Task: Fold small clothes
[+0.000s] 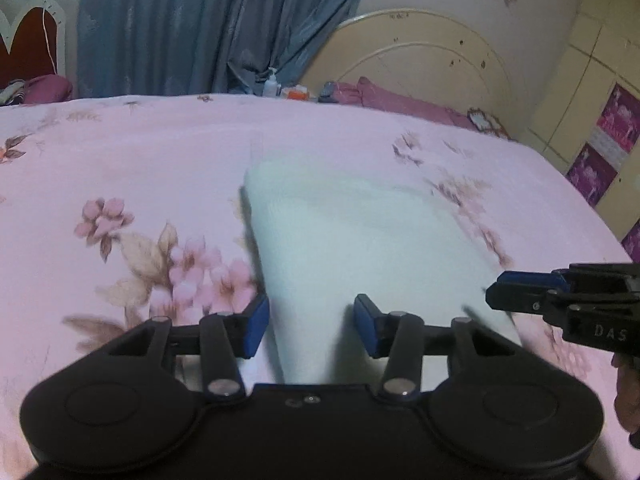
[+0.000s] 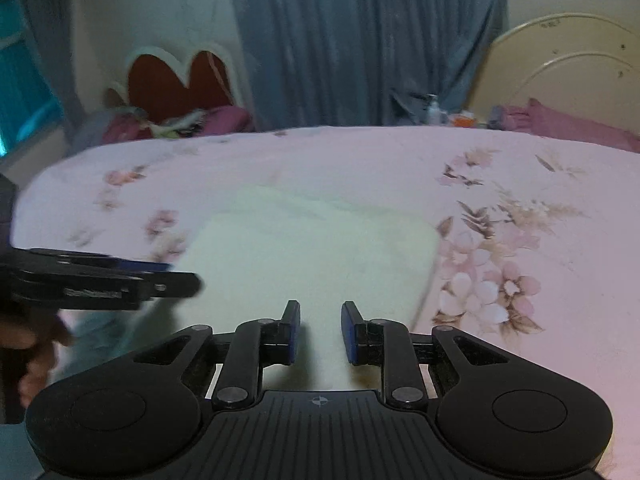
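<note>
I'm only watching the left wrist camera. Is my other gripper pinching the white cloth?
Observer: No. In the right wrist view the right gripper has its jaws apart, and the pale cloth lies in the gap unpinched.
Operator: Who's holding my left one?
Observer: A hand grips the handle of the left gripper at that view's left edge.
Operator: What's way over past the bed on that side?
Observer: What looks like a teal-lit window, left of the red heart-shaped headboard.
</note>
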